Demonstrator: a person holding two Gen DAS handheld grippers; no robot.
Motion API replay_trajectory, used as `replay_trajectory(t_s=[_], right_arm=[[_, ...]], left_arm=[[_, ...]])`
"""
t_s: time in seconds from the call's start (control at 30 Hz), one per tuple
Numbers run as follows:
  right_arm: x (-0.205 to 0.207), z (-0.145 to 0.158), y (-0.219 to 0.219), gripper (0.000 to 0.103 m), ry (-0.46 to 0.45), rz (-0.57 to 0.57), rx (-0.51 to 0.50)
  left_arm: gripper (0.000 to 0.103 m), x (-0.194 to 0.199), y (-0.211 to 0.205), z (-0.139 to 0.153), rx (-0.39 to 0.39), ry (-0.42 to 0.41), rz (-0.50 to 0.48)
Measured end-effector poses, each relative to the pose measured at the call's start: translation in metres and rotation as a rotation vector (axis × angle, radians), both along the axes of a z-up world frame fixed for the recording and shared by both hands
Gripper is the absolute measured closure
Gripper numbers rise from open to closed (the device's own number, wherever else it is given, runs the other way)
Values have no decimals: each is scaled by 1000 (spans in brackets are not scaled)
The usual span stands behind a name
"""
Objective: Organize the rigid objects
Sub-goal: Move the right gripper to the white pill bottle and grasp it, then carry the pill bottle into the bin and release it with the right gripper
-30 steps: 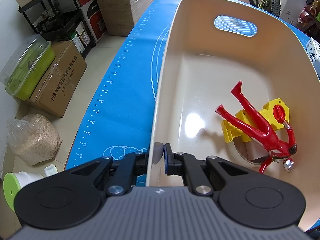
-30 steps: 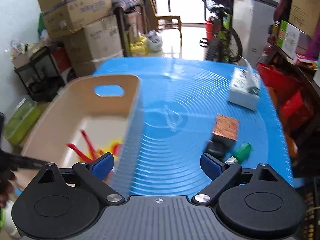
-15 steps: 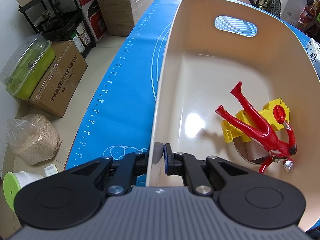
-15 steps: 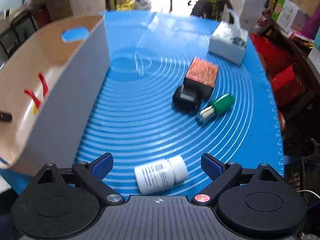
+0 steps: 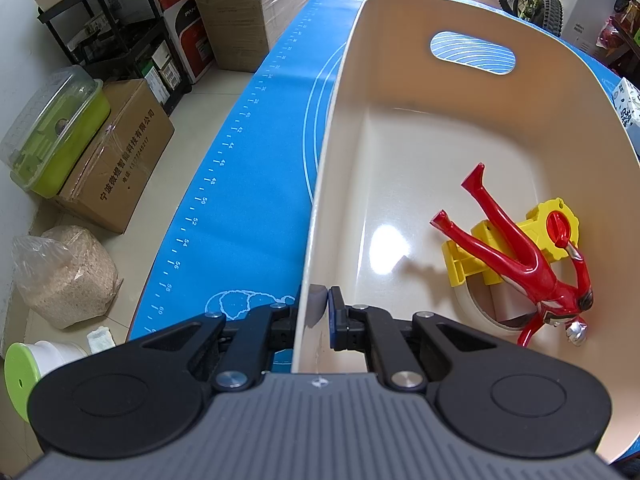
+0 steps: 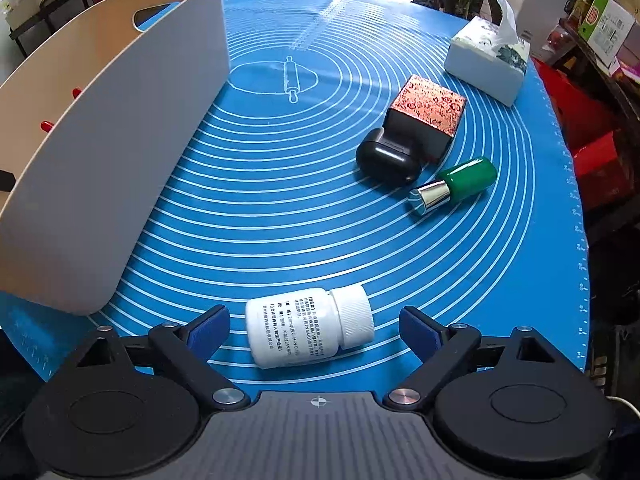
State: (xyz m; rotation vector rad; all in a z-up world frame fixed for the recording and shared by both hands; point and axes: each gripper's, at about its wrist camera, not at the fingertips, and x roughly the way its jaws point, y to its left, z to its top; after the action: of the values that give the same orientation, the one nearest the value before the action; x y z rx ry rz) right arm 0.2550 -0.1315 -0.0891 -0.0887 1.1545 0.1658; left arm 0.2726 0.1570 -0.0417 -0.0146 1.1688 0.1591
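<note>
The left gripper (image 5: pixel 320 314) is clamped on the near wall of the cream bin (image 5: pixel 472 12), one pad outside and one inside, steadying it on the blue mat (image 6: pixel 320 208). Inside the bin lie a red toy figure (image 5: pixel 520 264), a yellow toy (image 5: pixel 516 240) and a roll of tape (image 5: pixel 476 312) partly under them. The right gripper (image 6: pixel 314 330) has its jaws wide but closing, with the white pill bottle (image 6: pixel 308 326) lying on its side between them; the pads do not yet touch it. The bottle lies lengthwise across the gap, cap toward the right pad, so the jaws would likely meet its two ends rather than its sides. That seems the main risk: the round bottle could roll or pivot away on the smooth mat, or a pad could catch only the edge of the ribbed cap and let it slip on lifting. The black case (image 6: pixel 388 158), the patterned box (image 6: pixel 426 120) and the green lipstick (image 6: pixel 456 184) lie well apart from the bottle and are unlikely to be disturbed. If the left grip slackened, a nudge could shift the bin.
</note>
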Motion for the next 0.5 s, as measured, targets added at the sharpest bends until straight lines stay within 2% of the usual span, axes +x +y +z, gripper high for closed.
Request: replay_trajectory(t_s=[0.13,0.2,0.27,0.5], right_arm=[[1,-2,1,21,0,14,1],[2,-3,2,32,1,26,4],[1,-4,3,38,4,34,5],[-2,4,7,39,-39,56,6]], left_arm=[[92,0,0,0,1,0,0],[92,0,0,0,-1,0,1],[92,0,0,0,-2,-1,3],[92,-1,0,0,-3,-1,3]])
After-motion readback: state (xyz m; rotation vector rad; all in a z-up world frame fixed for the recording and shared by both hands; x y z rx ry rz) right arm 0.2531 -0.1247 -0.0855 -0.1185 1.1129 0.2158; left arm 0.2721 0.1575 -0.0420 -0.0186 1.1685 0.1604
